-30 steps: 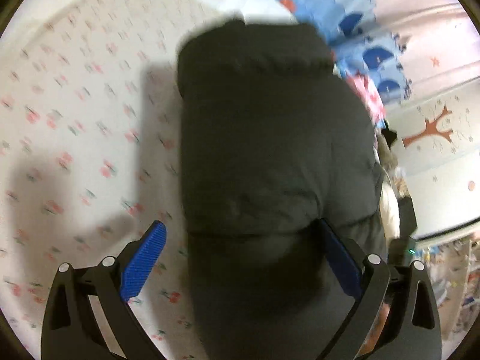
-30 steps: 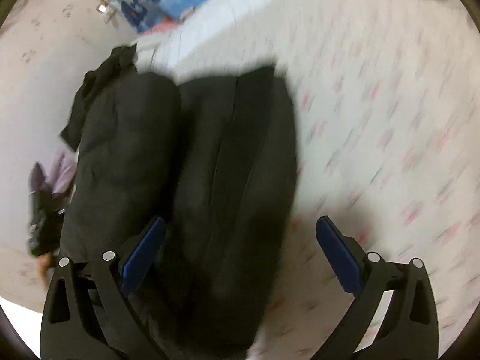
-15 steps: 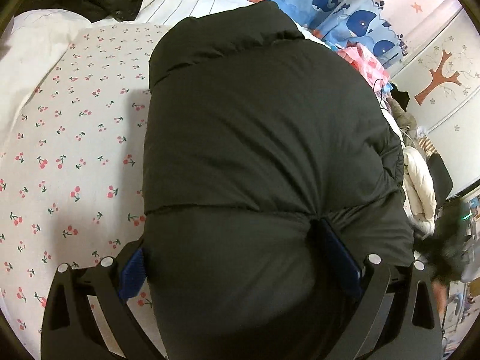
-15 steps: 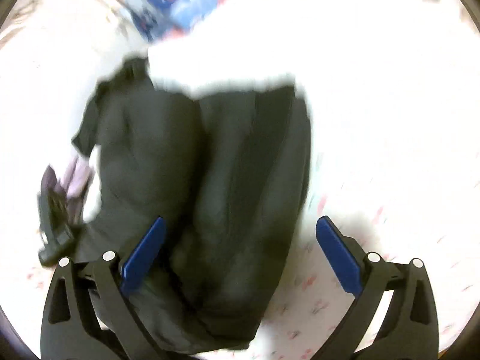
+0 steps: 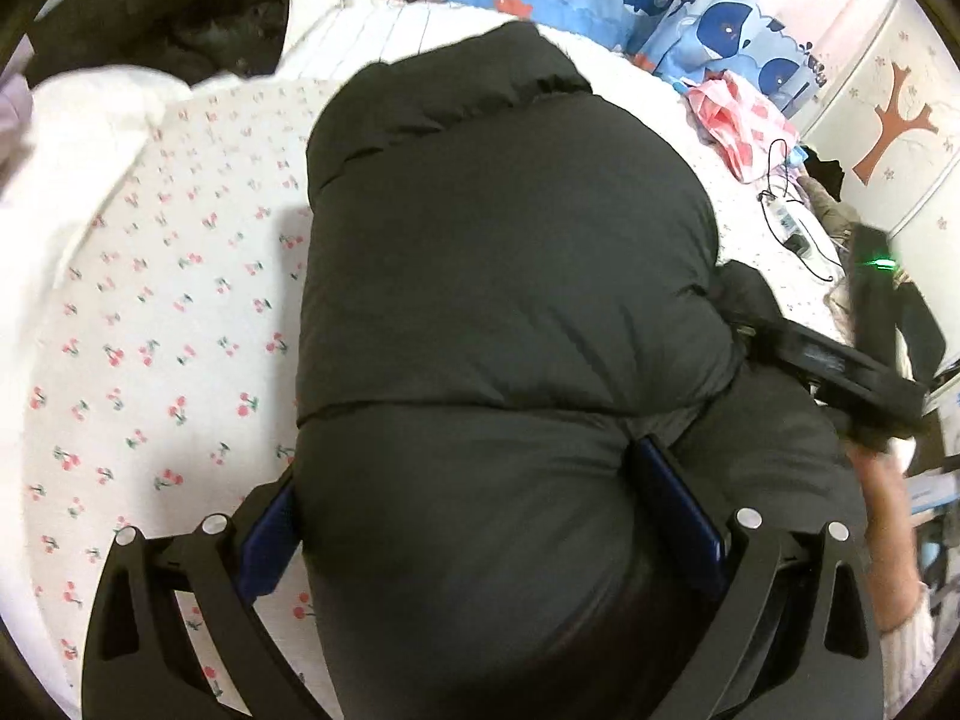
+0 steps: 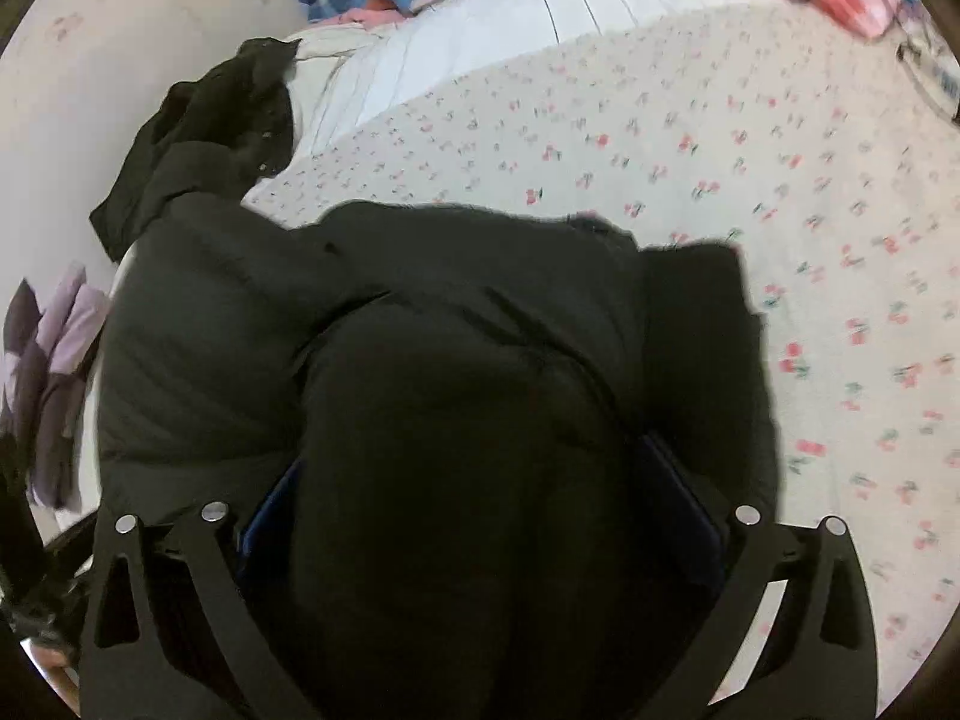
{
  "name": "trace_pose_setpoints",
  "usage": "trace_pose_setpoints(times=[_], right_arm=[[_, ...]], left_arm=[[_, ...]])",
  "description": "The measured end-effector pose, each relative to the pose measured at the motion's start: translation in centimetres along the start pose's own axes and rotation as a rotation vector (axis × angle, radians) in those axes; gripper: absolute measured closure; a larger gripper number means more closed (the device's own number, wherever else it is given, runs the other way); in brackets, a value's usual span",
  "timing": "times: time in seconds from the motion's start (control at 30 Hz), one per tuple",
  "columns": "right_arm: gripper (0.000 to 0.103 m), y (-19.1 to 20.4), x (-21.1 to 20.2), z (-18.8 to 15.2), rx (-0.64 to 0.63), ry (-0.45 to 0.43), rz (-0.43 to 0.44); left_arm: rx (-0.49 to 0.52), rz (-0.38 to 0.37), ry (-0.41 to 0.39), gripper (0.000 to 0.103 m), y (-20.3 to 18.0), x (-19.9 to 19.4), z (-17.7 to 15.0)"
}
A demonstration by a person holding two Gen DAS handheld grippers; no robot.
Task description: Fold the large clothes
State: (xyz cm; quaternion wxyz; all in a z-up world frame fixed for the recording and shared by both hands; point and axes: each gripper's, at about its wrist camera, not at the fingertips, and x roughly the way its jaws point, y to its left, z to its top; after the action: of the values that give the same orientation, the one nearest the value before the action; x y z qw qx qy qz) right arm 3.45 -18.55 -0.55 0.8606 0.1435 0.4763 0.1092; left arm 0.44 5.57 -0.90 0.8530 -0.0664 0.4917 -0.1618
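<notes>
Left wrist view: black puffer jacket point(image 5: 504, 276) filled most of the frame, lying folded and bulky on the cherry-print bedsheet point(image 5: 150, 312). Left gripper point(image 5: 480, 516) straddled the near end of the jacket, jaws wide, both blue pads pressed against the padding on either side. Fabric bulged up between the fingers point(image 5: 678, 504). Whether it was actually pinched or just bracketed, I couldn't tell.

Right gripper point(image 5: 840, 360) was visible at the jacket's right edge in that same view, body black, green LED lit behind it. A hand point(image 5: 888, 492) was on its handle.

Right wrist view: same jacket point(image 6: 450, 390) bunched between the right gripper's fingers point(image 6: 684, 498), jaws also spread wide around a thick fold, pads mostly buried in the cloth. Frame slightly motion-blurred.

Around it: another dark garment point(image 6: 204, 138) crumpled near the wall at the far left of the bed, a white striped quilt point(image 6: 498, 18) beyond the sheet, blue whale-print pillows point(image 5: 690, 18) at the head, pink patterned cloth point(image 5: 738, 120) near them, and a purple garment point(image 6: 48, 372) off the bed's left edge.
</notes>
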Motion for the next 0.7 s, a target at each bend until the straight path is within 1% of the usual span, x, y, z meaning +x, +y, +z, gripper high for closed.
trace_pose_setpoints(times=[0.03,0.1,0.13,0.17,0.23,0.27,0.3,0.33,0.43,0.53,0.6,0.67,0.7], right_arm=[[0.006,-0.5,-1.6,0.0,-0.018,-0.032,0.015],[0.006,1.0,-4.9,-1.8,-0.073,-0.108,0.038],[0.006,1.8,-6.0,-2.9,-0.104,-0.130,0.035],[0.006,2.4,-6.2,-3.7,-0.121,-0.127,0.024],[0.006,3.2,-4.1,-5.1,-0.168,-0.060,-0.028],[0.006,2.7,-2.4,-6.1,-0.163,0.012,-0.007],[0.006,2.0,-1.4,-6.4,-0.123,0.041,0.023],[0.006,1.6,-1.5,-6.9,-0.107,0.039,0.024],[0.006,2.1,-3.4,-7.2,-0.104,0.013,0.016],[0.006,2.6,-5.8,-8.3,-0.106,-0.040,0.041],[0.006,2.6,-7.6,-9.4,-0.095,-0.077,0.042],[0.006,2.2,-8.3,-10.7,-0.091,-0.079,0.024],[0.006,2.2,-8.1,-11.4,-0.100,-0.055,0.014]], left_arm=[[0.005,0.016,-0.020,0.007,-0.2,-0.4,-0.1],[0.015,0.043,-0.052,0.007,-0.5,-0.9,-0.2],[0.023,0.064,-0.075,0.007,-0.7,-1.3,-0.2],[0.030,0.079,-0.094,0.007,-1.0,-1.6,-0.2],[0.051,0.115,-0.144,0.007,-1.6,-2.2,-0.3],[0.056,0.124,-0.163,0.007,-1.7,-2.4,-0.3],[0.067,0.134,-0.194,0.007,-2.0,-2.9,-0.4],[0.075,0.135,-0.211,0.007,-2.3,-3.2,-0.4],[0.098,0.146,-0.284,0.007,-3.0,-4.5,-0.6],[0.145,0.183,-0.355,0.007,-4.2,-5.6,-1.1],[0.159,0.189,-0.390,0.007,-4.5,-6.2,-1.1],[0.157,0.176,-0.406,0.007,-4.5,-6.7,-1.2],[0.154,0.170,-0.414,0.007,-4.5,-6.9,-1.1]])
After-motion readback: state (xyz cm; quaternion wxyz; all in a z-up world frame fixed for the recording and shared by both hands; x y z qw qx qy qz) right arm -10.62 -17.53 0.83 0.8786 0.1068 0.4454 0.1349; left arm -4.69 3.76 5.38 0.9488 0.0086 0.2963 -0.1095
